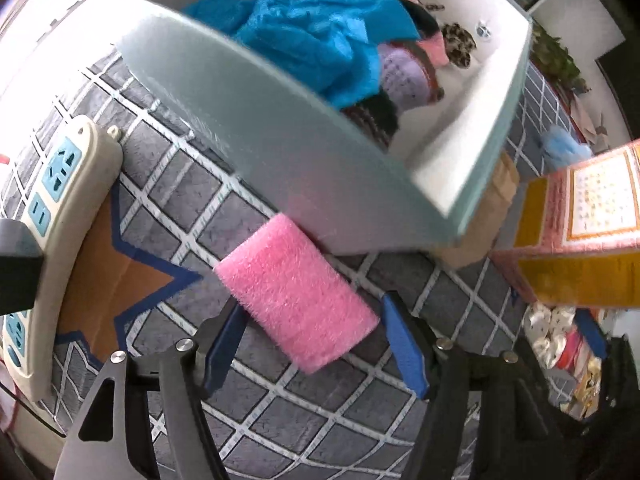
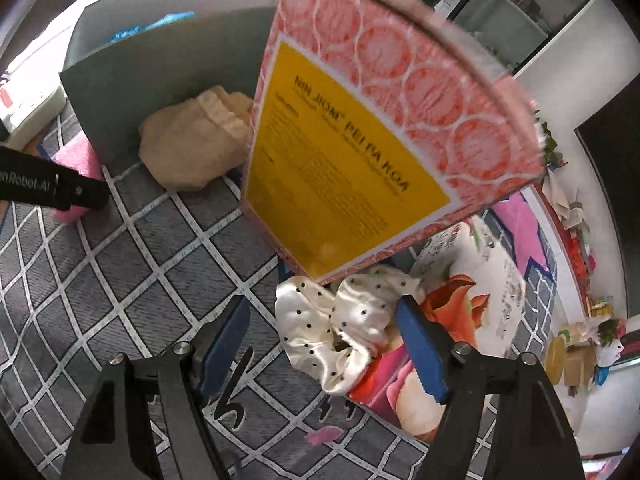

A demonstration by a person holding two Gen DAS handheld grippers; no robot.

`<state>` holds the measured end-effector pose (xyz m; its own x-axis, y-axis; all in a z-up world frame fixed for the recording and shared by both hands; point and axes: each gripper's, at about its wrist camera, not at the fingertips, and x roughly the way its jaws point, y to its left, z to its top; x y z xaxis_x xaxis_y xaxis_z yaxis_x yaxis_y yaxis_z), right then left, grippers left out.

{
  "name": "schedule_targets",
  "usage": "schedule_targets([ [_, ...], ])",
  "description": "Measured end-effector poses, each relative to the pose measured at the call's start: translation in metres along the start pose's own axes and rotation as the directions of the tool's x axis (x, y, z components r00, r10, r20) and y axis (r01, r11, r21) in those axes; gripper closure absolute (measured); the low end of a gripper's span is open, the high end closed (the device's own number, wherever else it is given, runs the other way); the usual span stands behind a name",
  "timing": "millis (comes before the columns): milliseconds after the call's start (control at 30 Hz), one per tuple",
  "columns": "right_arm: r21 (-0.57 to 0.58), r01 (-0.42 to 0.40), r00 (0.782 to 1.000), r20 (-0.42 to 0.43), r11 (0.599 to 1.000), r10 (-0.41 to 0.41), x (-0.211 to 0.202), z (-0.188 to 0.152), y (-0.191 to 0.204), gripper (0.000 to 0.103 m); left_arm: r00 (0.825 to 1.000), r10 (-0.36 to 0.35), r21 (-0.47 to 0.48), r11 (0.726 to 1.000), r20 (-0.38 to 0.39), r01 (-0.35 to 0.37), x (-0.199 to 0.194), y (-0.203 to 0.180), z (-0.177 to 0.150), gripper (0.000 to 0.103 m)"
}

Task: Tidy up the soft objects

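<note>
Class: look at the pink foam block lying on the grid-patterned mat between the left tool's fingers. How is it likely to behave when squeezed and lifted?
The pink foam block looks porous, so it will probably compress under the left tool rather than resist. It is likely light for its size. Its rough texture suggests little slipping, and its flat rectangular shape should not roll.

Pink sponge (image 1: 294,298) between open jaws
</note>
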<state>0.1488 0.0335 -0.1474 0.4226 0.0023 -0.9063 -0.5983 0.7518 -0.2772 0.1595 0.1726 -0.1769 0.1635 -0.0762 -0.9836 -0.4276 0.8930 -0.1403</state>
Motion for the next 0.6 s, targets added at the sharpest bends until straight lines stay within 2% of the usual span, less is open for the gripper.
schedule_targets([
  [100,-0.006,-0.026,0.999,-0.027,1.0,0.026,0.01,0.001,0.001,0.027,1.0,0.007,0.003,1.0,0.006,-0.007,0.002,-0.003,0.002,0.031],
  [133,-0.003,-0.064,0.997,-0.039,0.998,0.064,0.014,0.001,0.001,0.027,1.0,0.014,0.02,1.0,0.008,-0.014,0.002,-0.004,0.003,0.032],
  [167,-0.002,-0.08,0.996,-0.047,0.997,0.08,0.016,0.0,0.001,0.031,1.0,0.024,0.036,0.999,0.011,-0.025,0.002,-0.005,0.002,0.033],
  [200,-0.011,-0.087,0.994,-0.066,0.996,0.086,0.02,-0.001,0.002,0.051,0.999,0.033,0.049,0.998,0.015,-0.034,0.001,-0.005,-0.001,0.036],
  [233,-0.016,-0.085,0.993,-0.083,0.996,0.083,0.022,-0.003,0.003,0.063,0.999,0.027,0.058,0.998,0.019,-0.028,0.001,-0.008,-0.006,0.037],
  [300,0.012,-0.102,0.992,-0.074,0.995,0.102,0.019,-0.006,-0.003,0.076,1.0,0.012,0.068,0.998,0.019,-0.014,0.0,-0.01,-0.01,0.039],
  [400,0.028,-0.122,0.991,-0.056,0.992,0.123,0.009,-0.012,-0.007,0.081,1.0,-0.014,0.096,0.995,0.011,0.012,-0.004,-0.003,-0.016,0.04],
  [600,0.072,-0.156,0.988,0.002,0.985,0.157,-0.03,-0.036,-0.005,0.081,0.999,-0.048,0.196,0.979,0.0,0.047,-0.022,-0.003,-0.04,0.04],
])
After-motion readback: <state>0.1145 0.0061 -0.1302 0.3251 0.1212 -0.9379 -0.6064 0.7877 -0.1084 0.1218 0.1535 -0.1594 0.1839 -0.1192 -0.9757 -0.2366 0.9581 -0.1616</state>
